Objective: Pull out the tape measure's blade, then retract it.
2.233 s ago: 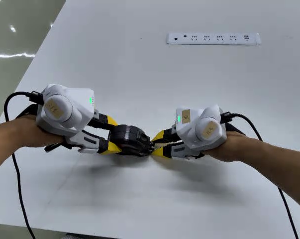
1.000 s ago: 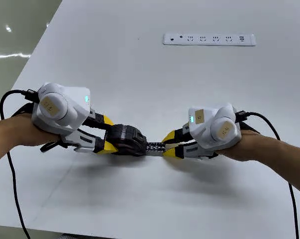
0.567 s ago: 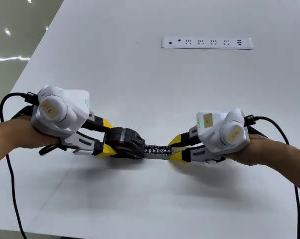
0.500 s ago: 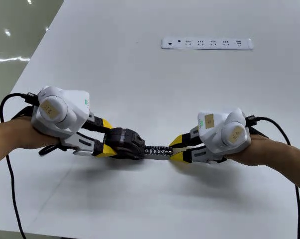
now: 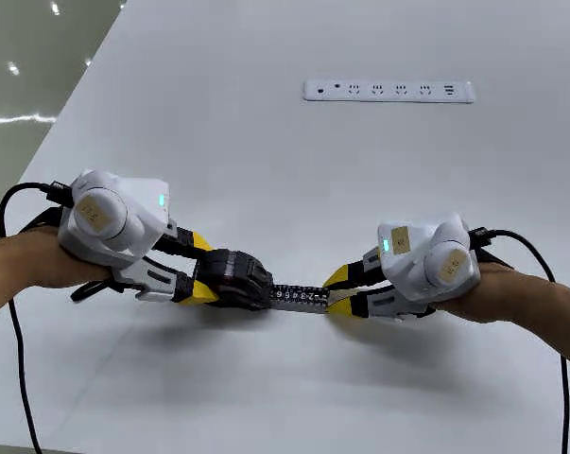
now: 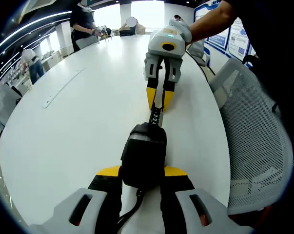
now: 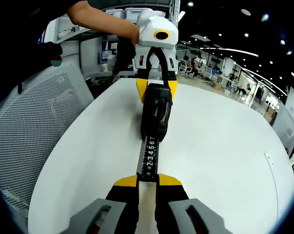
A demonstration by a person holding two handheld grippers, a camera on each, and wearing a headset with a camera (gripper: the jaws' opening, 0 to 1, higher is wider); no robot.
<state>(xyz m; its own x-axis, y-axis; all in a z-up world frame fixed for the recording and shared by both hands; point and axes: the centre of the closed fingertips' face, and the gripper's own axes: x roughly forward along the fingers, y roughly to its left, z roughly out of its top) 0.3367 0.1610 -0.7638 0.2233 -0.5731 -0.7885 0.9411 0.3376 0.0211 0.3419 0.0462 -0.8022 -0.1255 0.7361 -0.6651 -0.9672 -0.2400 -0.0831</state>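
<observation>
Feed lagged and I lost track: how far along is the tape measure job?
Done: the left gripper is shut on the case, and the right gripper is shut on the end of the blade. In hand: the pull, with a short stretch of blade out between them, marks to about 7. Left: retracting the blade.

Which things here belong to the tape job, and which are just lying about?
In the job: tape measure, blade, left gripper, right gripper.
Lying about: power strip, chair.
</observation>
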